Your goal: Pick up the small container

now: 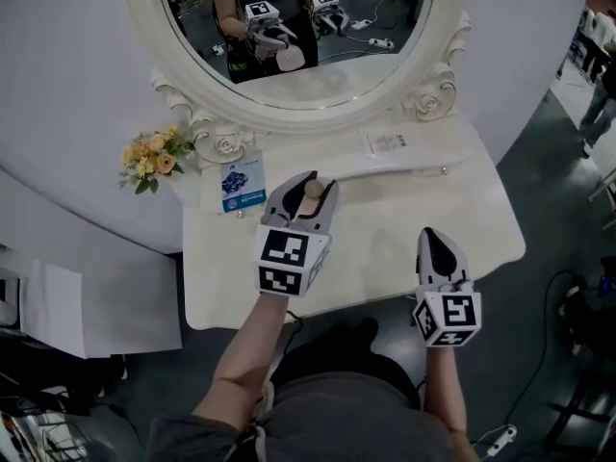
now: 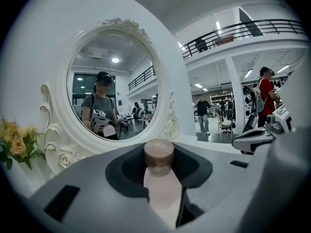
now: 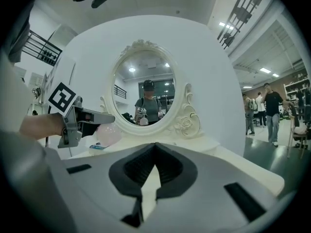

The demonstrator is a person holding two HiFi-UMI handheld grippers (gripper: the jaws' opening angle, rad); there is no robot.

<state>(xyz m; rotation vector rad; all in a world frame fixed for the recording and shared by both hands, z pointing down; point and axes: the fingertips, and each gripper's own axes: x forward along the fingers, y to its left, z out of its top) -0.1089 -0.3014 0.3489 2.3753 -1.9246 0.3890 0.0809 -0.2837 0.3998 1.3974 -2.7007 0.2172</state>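
The small container (image 1: pixel 314 190) is a pale pink bottle with a brown cap, held a little above the white dressing table (image 1: pixel 481 229). My left gripper (image 1: pixel 308 196) is shut on the container (image 2: pixel 163 183), its body between the jaws and the cap (image 2: pixel 159 154) poking out past them. In the right gripper view the left gripper (image 3: pixel 92 118) shows at the left with the pink container (image 3: pixel 108 134) in it. My right gripper (image 1: pixel 430 241) hovers over the table's front right part. Its jaws (image 3: pixel 154 171) are shut with nothing between them.
An oval mirror (image 1: pixel 298 94) in an ornate white frame stands at the back of the table. A yellow flower bunch (image 1: pixel 154 158) and a blue card (image 1: pixel 242 186) sit at the back left. A long white bar (image 1: pixel 404 169) and a small sign (image 1: pixel 385 143) lie behind the grippers.
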